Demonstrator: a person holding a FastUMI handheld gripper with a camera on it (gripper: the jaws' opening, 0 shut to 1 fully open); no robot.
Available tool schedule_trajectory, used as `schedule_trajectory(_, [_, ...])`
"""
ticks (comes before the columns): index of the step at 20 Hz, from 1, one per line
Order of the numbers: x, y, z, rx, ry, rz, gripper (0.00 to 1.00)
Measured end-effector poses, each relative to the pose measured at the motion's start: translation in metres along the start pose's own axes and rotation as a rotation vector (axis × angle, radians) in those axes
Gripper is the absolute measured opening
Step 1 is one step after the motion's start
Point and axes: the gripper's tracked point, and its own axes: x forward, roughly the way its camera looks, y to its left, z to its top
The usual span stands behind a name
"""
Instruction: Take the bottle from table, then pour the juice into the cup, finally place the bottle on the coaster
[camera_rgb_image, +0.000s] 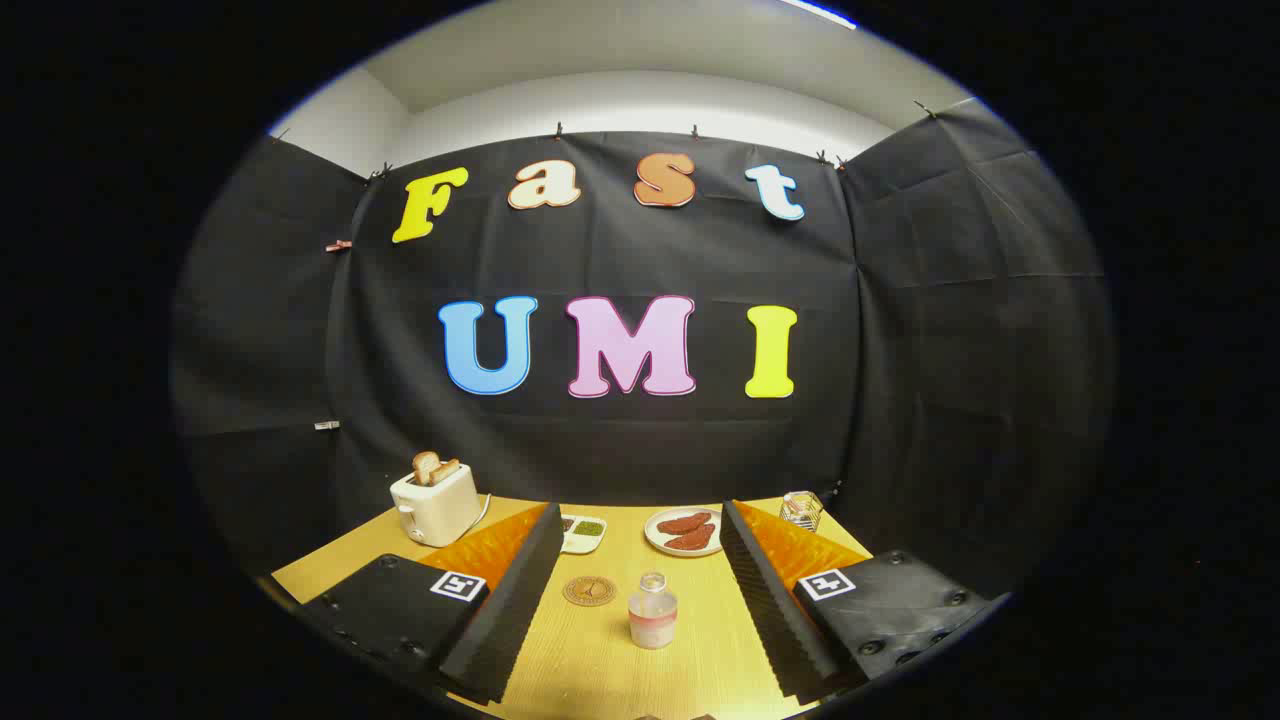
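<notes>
- Gripper (640, 640) open wide, empty, fingers flanking the bottle (652, 610).
- Bottle upright on worktop (600, 670) between fingers: small, clear, probably light, slick, slightly squashy; best grasped mid-body.
- Coaster (589, 590) just beside it.
- Cup (801, 508) far off.

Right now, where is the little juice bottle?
The bottle stands upright on the table, between the open claw's fingers, just right of the round coaster.
</notes>
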Motion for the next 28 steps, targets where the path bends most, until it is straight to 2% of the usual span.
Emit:
schedule_trajectory(10, [0.001, 0.020, -0.002, -0.048, -0.016, 0.039, 0.97])
schedule_trajectory(22, [0.023, 0.015, -0.028, -0.084, 0.018, 0.000, 0.97])
schedule_trajectory(28, [0.040, 0.009, -0.049, -0.082, 0.035, 0.010, 0.97])
